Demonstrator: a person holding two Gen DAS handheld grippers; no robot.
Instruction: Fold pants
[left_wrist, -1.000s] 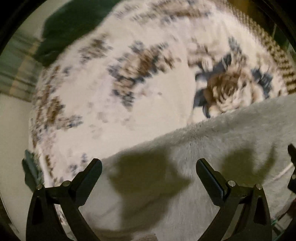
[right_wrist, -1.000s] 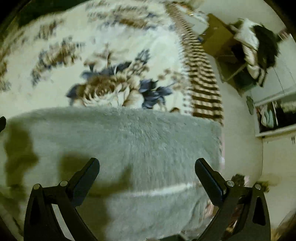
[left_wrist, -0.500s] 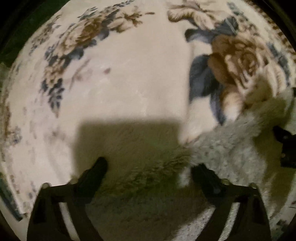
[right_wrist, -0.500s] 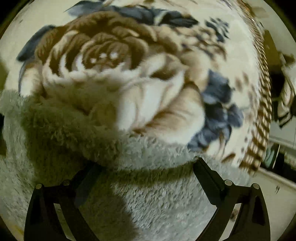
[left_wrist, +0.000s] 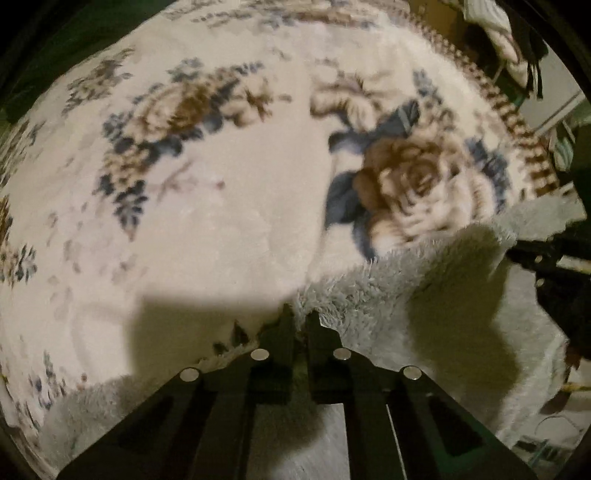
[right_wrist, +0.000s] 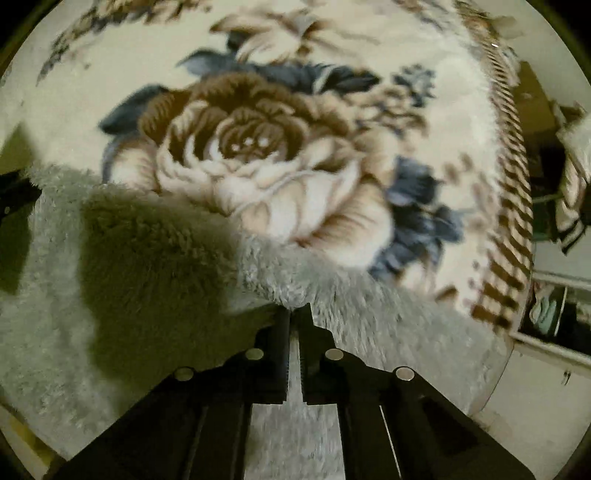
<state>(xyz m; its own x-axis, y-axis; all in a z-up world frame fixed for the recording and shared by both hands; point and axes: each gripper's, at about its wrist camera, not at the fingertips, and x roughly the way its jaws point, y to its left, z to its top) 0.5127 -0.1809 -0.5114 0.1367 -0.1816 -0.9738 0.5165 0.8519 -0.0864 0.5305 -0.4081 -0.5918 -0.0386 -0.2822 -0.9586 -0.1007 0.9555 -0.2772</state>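
The pants (right_wrist: 155, 258) are fluffy pale grey. The blanket (left_wrist: 221, 221) is cream, printed with brown roses and slate-blue leaves, with a brown-striped border. Both grippers (left_wrist: 299, 317) are black.

Both cameras are looking down from very near. Both are seeing the brown rose (left_wrist: 417, 184) (right_wrist: 258, 162) toward 12 o'clock and the gray pants (left_wrist: 424, 295) (right_wrist: 147, 258) toward 6 o'clock.

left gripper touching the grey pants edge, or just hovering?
Touching. The left wrist view shows the left gripper shut on the fluffy edge of the grey pants, pile bunched between its fingertips.
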